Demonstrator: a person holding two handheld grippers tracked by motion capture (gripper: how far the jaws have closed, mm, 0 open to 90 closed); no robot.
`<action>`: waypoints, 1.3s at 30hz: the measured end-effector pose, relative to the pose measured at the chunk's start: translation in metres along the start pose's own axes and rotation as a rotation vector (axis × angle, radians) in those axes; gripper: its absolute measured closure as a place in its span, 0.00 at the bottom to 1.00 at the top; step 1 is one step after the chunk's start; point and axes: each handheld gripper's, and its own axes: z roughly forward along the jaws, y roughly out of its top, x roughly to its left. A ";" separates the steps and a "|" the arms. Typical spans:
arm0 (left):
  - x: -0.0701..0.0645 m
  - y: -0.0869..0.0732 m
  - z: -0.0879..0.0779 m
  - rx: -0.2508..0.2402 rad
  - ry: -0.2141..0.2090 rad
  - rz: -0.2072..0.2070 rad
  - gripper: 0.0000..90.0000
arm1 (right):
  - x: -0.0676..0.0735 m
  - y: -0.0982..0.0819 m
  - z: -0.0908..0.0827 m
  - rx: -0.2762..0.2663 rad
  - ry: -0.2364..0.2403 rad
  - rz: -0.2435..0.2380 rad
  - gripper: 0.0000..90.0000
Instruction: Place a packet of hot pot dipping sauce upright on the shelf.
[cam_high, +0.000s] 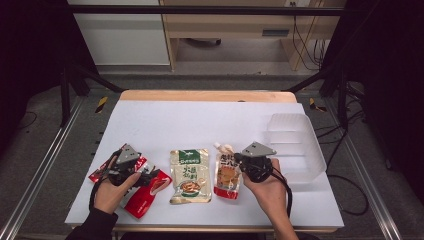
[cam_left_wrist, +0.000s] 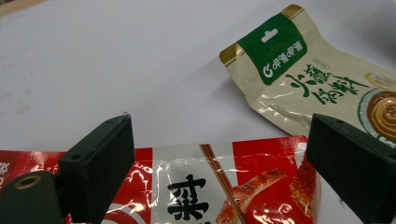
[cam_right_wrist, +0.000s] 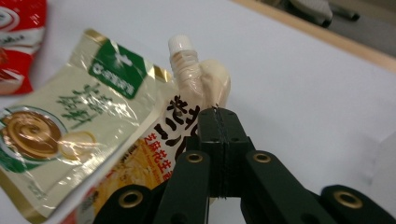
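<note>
Tools, two, one per hand. Right tool (cam_high: 239, 159): jaws pressed together on the edge of the spout pouch (cam_high: 226, 176), seen in the right gripper view as a thin film pinched at the tips (cam_right_wrist: 218, 122); the pouch's capped neck points away from the person. Left tool (cam_high: 141, 175): jaws spread wide, holding nothing, poised over the red packet (cam_left_wrist: 224, 186), which lies flat beneath and between them; contact cannot be told.

Table (cam_high: 200, 120), white-covered. Bin (cam_high: 295, 145), clear plastic, at the right edge, nothing seen inside it. Red packets, at the left, under the left hand. Beige packet (cam_high: 189, 176), green header, flat at centre, untouched, between the red ones and the pouch.

Progress, as judged: work looks like loading packets into the bin. None is in yet; the pouch is gripped and just beside the bin, likely first to go. Remaining: pouch, beige packet, red packets.
</note>
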 end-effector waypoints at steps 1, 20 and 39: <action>0.000 0.000 0.000 0.000 0.000 0.000 0.09 | 0.000 0.000 0.000 0.000 0.000 0.000 1.00; -0.029 0.062 -0.001 0.017 -0.138 0.167 0.20 | 0.012 0.054 -0.010 -0.101 0.117 -0.160 1.00; -0.034 0.111 0.008 -0.026 -0.230 0.268 0.38 | 0.042 0.072 0.007 -0.118 0.238 -0.213 1.00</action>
